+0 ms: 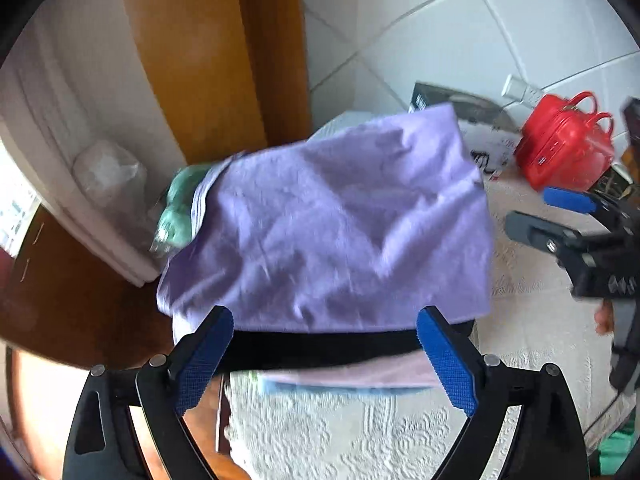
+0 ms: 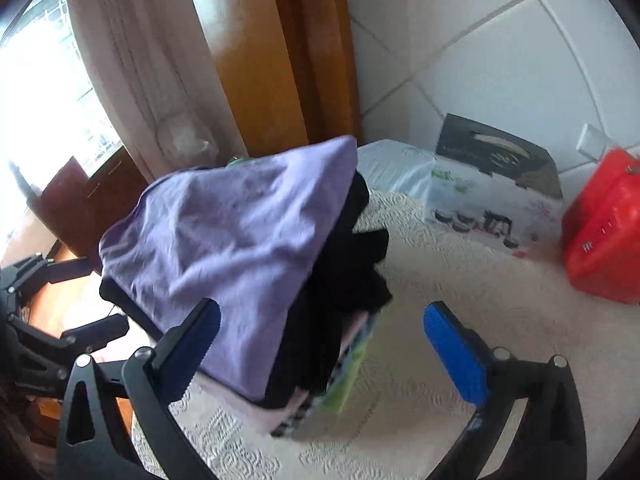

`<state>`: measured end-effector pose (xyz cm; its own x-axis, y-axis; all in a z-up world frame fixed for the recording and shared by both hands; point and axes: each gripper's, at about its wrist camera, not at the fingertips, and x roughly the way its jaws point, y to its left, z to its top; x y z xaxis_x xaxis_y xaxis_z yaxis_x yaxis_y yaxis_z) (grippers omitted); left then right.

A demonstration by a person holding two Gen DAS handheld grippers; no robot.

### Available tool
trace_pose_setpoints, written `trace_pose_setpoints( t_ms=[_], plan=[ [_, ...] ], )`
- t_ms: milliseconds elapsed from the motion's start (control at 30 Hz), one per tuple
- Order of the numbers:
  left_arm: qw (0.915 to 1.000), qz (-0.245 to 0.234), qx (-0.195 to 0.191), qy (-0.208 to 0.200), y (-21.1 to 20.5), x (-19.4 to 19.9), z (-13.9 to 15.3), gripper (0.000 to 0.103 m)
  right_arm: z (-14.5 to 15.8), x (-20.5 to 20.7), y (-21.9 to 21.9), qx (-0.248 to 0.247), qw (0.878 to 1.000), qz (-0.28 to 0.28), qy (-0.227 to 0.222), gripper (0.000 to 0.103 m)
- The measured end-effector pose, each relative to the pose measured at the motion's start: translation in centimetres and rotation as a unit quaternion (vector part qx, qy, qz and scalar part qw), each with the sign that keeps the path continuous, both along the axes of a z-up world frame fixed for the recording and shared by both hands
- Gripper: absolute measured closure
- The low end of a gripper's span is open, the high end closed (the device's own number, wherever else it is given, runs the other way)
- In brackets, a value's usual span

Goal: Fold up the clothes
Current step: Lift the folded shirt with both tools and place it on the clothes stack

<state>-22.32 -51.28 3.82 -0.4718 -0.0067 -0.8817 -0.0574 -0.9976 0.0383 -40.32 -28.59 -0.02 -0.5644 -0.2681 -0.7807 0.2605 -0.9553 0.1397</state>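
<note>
One folded lilac garment (image 1: 332, 224) atop the clothes stack (image 2: 340, 320), long axis crosswise.

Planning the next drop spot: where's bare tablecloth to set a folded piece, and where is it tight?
Bare white tablecloth lies right of the clothes stack, between it and the red case; another strip near the front edge. Tight along the back: printed box and case; the stack overhangs the table's left edge.
</note>
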Motion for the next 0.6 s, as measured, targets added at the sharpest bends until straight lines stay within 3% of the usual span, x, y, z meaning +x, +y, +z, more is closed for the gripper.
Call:
trace_pose_setpoints(
  t_ms=[67, 167, 333, 467, 600],
  plan=[
    [0.9999, -0.001, 0.0, -0.015, 0.9, 0.4, -0.3, 0.009, -0.4, 1.1, 0.3, -0.001, 1.0, -0.002, -0.002, 0.0],
    [0.9999, 0.006, 0.008, -0.006, 1.0, 1.3, -1.1, 0.009, -1.1, 2.6, 0.6, -0.003, 1.0, -0.004, -0.008, 0.0],
    [0.9989, 0.009, 0.045, -0.007, 1.2, 2.1, -1.9, 0.009, -2.0, 4.4, 0.9, 0.001, 1.0, -0.008, -0.018, 0.0],
    [0.9998, 0.0, 0.017, 0.005, 2.0, 2.6, -1.8, 0.009, -2.3, 5.0, 1.2, -0.001, 1.0, -0.014, -0.023, 0.0],
    [0.9997, 0.004, 0.021, 0.011, 2.1, 2.7, -1.5, 0.009, -2.0, 5.4, 1.2, 0.004, 1.0, -0.015, -0.019, 0.0]
  ],
)
